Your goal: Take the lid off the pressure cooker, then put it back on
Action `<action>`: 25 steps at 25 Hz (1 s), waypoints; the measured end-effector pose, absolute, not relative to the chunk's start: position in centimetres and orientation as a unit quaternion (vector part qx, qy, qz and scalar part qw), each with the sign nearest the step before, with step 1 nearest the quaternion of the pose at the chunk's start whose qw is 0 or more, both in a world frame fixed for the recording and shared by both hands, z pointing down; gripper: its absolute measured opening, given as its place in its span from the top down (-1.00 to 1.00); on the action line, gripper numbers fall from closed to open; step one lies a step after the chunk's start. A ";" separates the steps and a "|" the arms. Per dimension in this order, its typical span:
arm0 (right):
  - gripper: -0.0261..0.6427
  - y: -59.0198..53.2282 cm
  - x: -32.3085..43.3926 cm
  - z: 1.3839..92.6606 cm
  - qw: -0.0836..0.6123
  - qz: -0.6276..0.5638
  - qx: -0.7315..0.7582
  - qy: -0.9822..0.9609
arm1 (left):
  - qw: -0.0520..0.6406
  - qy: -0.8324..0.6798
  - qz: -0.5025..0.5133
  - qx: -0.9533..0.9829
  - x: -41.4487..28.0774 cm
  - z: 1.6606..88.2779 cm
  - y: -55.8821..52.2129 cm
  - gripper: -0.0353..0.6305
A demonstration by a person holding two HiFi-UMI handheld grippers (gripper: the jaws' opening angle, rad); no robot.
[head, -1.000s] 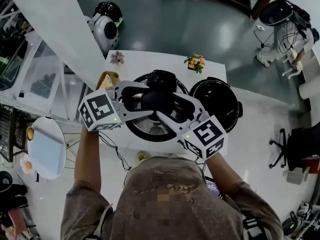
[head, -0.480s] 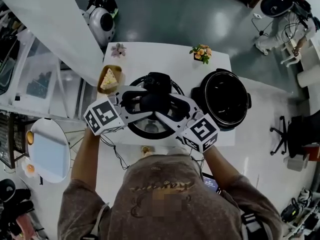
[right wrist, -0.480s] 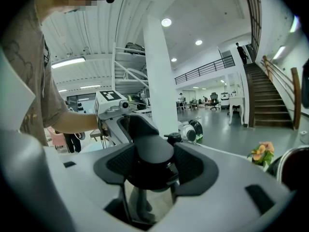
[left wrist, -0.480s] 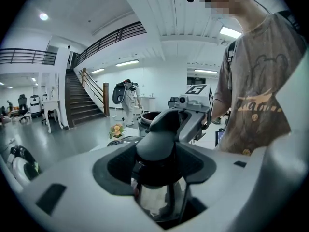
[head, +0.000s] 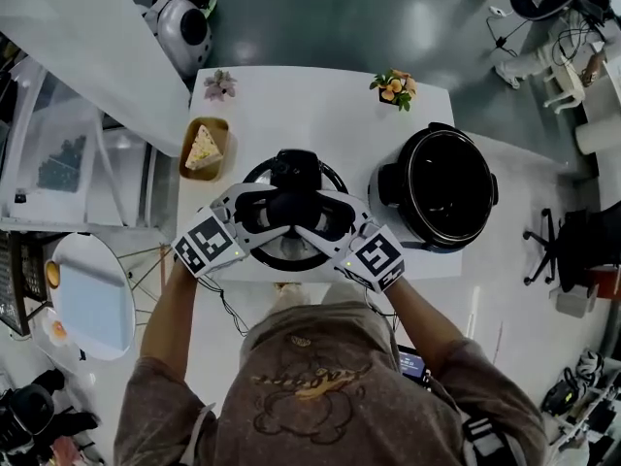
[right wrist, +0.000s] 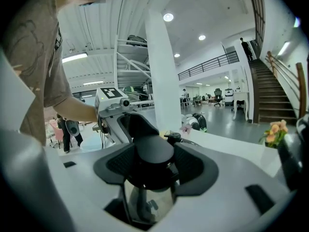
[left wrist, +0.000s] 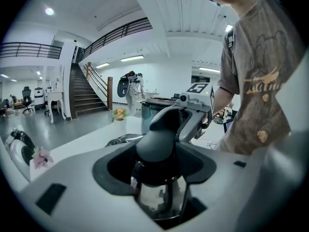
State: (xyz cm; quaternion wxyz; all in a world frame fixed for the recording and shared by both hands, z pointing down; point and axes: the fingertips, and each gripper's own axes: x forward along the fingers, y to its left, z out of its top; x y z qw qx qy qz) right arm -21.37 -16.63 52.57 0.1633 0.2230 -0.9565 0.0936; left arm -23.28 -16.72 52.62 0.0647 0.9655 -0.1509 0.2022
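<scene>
The pressure cooker's lid, round steel with a black knob, is over the front middle of the white table. Whether it rests on the table I cannot tell. My left gripper comes in from the left and my right gripper from the right. Both are shut on the knob, pads against its sides. The knob fills the left gripper view, and the knob likewise fills the right gripper view. The open black cooker pot stands just right of the lid.
A wooden plate with a cake slice lies left of the lid. A pink flower and an orange bouquet stand along the table's far edge. A white robot and a round side table stand on the floor.
Both grippers have sunk together with the lid held by its knob; the lid looks smaller and sits lower, closer to the table.
</scene>
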 end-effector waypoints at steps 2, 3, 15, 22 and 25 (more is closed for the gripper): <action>0.15 -16.5 -21.5 54.1 0.171 0.096 0.215 -0.957 | 0.071 -0.155 0.209 0.963 -23.4 54.1 -16.6 0.11; 0.14 -16.4 -21.6 54.8 0.173 0.097 0.212 -0.957 | 0.073 -0.157 0.212 0.962 -23.5 54.8 -16.5 0.11; 0.14 -16.7 -22.1 58.8 0.179 0.097 0.194 -0.960 | 0.085 -0.176 0.232 0.953 -23.8 59.3 -16.6 0.11; 0.14 -16.7 -22.3 60.2 0.196 0.088 0.189 -0.958 | 0.081 -0.182 0.247 0.948 -24.0 60.7 -16.6 0.11; 0.14 -16.7 -22.3 60.3 0.193 0.090 0.192 -0.958 | 0.075 -0.182 0.252 0.948 -24.0 60.7 -16.7 0.11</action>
